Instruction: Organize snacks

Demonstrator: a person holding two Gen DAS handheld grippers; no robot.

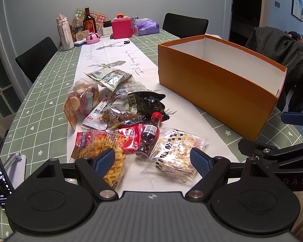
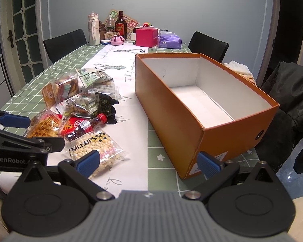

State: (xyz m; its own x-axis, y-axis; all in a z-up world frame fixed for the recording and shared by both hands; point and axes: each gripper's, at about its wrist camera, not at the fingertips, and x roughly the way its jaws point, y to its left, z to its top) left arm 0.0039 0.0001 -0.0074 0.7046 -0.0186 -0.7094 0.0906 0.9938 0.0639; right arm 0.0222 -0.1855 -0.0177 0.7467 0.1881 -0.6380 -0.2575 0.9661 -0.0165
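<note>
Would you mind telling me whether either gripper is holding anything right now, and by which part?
Nothing is held: the left gripper and right gripper are both open and empty.

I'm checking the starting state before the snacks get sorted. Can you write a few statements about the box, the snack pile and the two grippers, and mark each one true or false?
1. The open orange cardboard box already holds snacks. False: only its white inside shows.
2. The left gripper is open and holds nothing. True.
3. The small red-capped bottle of dark candies stands upright. False: it lies on its side among the packets.
4. The clear packet of puffed-rice cake lies at the near edge of the pile. True.
5. The right gripper is clamped on a packet. False: it is open and empty.
</note>
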